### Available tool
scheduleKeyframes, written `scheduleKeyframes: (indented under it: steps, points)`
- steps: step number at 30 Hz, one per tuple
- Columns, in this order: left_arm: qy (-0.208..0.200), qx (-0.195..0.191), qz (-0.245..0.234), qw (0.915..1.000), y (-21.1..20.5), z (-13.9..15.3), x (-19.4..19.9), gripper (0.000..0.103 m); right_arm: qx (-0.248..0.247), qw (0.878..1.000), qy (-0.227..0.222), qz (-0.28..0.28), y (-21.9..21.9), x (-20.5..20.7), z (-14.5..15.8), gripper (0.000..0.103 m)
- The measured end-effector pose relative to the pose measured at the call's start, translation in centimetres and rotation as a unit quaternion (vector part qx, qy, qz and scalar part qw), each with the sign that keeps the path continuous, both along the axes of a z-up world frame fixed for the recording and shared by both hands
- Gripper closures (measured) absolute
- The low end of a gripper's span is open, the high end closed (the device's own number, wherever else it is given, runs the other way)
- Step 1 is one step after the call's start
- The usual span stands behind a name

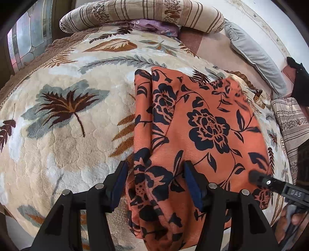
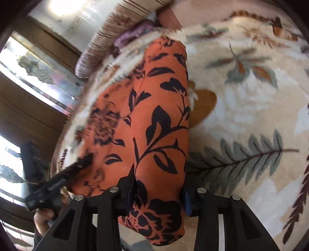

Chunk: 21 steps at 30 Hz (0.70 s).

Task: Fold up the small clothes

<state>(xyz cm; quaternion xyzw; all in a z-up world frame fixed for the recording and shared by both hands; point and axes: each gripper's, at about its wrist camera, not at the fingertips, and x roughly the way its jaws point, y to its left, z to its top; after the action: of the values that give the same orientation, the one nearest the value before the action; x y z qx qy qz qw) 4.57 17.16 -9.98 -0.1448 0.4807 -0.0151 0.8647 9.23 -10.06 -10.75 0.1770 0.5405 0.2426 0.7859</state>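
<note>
An orange garment with black flowers [image 1: 200, 123] lies folded lengthwise on a leaf-patterned blanket [image 1: 63, 119]. My left gripper [image 1: 156, 183] is open just above its near left edge, one blue pad on each side of a fold. My right gripper's tip [image 1: 258, 178] shows at the garment's right edge. In the right wrist view the garment [image 2: 154, 119] runs away from me over the blanket [image 2: 241, 108]. My right gripper [image 2: 158, 193] is open with the cloth between its fingers. My left gripper [image 2: 77, 168] shows blurred at the left.
A striped bolster [image 1: 143, 13] and purple cloth [image 1: 154, 27] lie at the far end. A grey pillow [image 1: 256, 58] and a striped cushion [image 1: 291, 121] lie at the right. A glass-panelled wooden cabinet [image 2: 38, 77] stands beside the bed.
</note>
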Motion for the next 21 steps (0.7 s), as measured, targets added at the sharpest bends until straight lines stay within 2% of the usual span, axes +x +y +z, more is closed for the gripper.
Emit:
scheduleKeyframes:
  steps: [1, 3, 7, 9, 11, 15, 16, 17, 18, 19, 21]
  points:
    - [-0.002, 0.0, -0.002, 1.0, 0.0, 0.0, -0.1, 0.041, 0.023, 1.0, 0.019, -0.009, -0.5, 0.2, -0.8, 0.046]
    - [-0.006, -0.001, -0.006, 1.0, 0.1, 0.0, -0.1, 0.04, 0.083, 0.996, 0.033, -0.026, -2.0, 0.3, -1.1, 0.043]
    - [-0.006, -0.015, -0.005, 0.9999, 0.5, -0.3, -0.1, 0.039, 0.114, 0.993, 0.011, -0.041, -4.0, 1.5, 0.4, 0.036]
    - [-0.006, -0.014, -0.007, 0.9999, 0.5, -0.3, 0.0, 0.039, 0.136, 0.989, 0.011, -0.051, -4.6, 2.7, 0.8, 0.035]
    - [-0.007, -0.015, -0.009, 0.9998, 0.5, -0.3, -0.1, 0.038, 0.161, 0.985, 0.026, -0.055, -4.7, 4.2, 0.4, 0.031]
    - [-0.01, -0.018, -0.011, 0.9997, 0.7, -0.5, -0.1, 0.036, 0.168, 0.983, 0.059, -0.054, -3.6, 8.1, -1.6, 0.031]
    - [-0.011, -0.017, -0.012, 0.9997, 0.8, -0.5, -0.1, 0.036, 0.18, 0.979, 0.082, -0.053, -3.2, 9.1, -2.6, 0.036]
    - [-0.011, -0.016, -0.012, 0.9997, 0.8, -0.5, -0.1, 0.035, 0.176, 0.979, 0.084, -0.05, -3.0, 9.3, -2.8, 0.044]
    - [-0.011, -0.013, -0.013, 0.9998, 0.8, -0.5, -0.1, 0.035, 0.145, 0.987, 0.064, -0.035, -2.1, 9.1, -2.1, 0.06]
    - [-0.011, -0.011, -0.014, 0.9998, 0.8, -0.6, -0.1, 0.035, 0.109, 0.993, 0.034, -0.023, -1.5, 8.6, -1.0, 0.066]
    - [-0.011, -0.008, -0.014, 0.9998, 0.6, -0.6, 0.0, 0.034, 0.048, 0.999, -0.023, -0.008, 0.0, 7.0, 1.5, 0.069]
